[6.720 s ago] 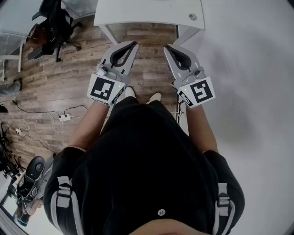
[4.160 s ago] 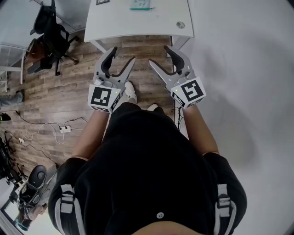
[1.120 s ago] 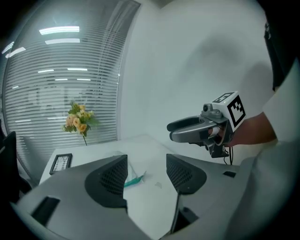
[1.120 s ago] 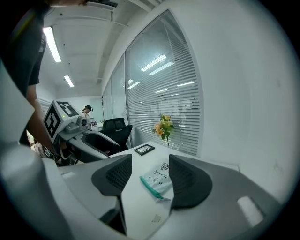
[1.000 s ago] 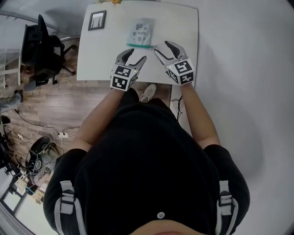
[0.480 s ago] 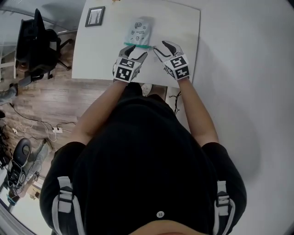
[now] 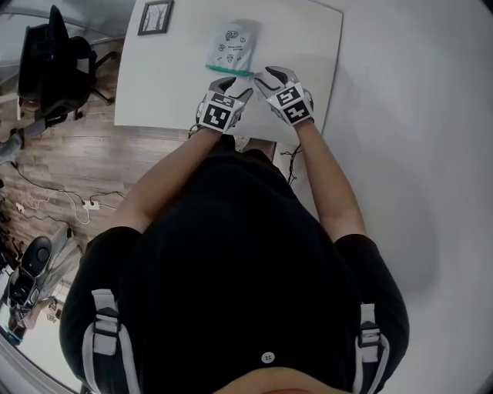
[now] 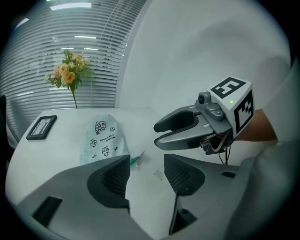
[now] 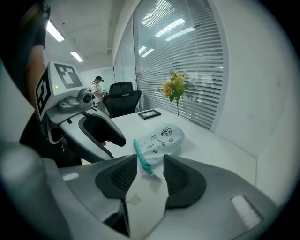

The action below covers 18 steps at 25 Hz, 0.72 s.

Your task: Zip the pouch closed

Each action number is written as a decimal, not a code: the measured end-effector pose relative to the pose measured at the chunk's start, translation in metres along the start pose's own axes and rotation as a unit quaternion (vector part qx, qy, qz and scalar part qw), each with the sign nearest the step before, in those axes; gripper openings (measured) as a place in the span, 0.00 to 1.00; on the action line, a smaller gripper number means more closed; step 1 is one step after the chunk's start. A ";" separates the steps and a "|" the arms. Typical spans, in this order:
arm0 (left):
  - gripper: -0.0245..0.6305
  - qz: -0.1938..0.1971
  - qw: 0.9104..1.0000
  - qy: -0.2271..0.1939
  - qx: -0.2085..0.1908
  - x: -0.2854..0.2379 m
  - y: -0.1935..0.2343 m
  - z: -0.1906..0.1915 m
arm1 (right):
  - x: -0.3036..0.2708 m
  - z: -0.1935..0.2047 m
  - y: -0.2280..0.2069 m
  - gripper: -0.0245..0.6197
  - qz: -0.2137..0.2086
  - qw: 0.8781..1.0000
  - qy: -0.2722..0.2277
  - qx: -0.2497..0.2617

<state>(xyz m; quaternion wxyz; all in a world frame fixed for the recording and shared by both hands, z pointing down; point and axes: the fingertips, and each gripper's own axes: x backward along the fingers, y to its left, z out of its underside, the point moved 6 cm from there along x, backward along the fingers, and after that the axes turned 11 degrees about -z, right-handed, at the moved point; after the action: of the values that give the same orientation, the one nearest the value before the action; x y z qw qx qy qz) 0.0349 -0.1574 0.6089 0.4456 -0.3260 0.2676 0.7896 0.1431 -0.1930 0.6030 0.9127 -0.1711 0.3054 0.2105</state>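
Fingers (image 8: 185, 176) L+R closing, no grip yet; pouch (image 7: 231, 46) zip edge just ahead.

You have bare table (image 7: 166, 77) on both sides of the pouch (image 7: 233, 45), so you can pass there. The picture frame (image 7: 155, 17) sits at the back left corner. The flowers (image 8: 69, 75) stand at the back by the blinds. Both are well apart from the pouch. Your left gripper (image 7: 233, 85) and right gripper (image 7: 269, 77) are close side by side, so there is little room between them. Both sets of jaws are closing. The left gap shows mostly bare table. The pouch's green zip end shows in the right gap, and nothing pinches it.
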 end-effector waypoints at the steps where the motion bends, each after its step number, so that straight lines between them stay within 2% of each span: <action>1: 0.39 0.001 1.000 0.004 0.002 -0.003 0.000 0.000 | -0.004 0.002 -0.001 0.32 -0.002 1.000 0.007 0.002; 8: 0.38 0.006 0.999 0.041 0.004 -0.028 0.006 0.010 | -0.026 0.023 -0.014 0.31 -0.012 0.999 0.043 -0.007; 18: 0.36 0.020 0.997 0.080 0.003 -0.052 0.009 0.020 | -0.053 0.044 -0.028 0.29 -0.043 0.993 0.112 0.021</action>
<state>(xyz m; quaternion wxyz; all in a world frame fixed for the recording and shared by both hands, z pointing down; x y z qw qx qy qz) 0.0414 -0.1750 0.6620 0.4079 -0.3817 0.3110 0.7689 0.1400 -0.2124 0.6742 0.8845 -0.1869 0.4024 0.1443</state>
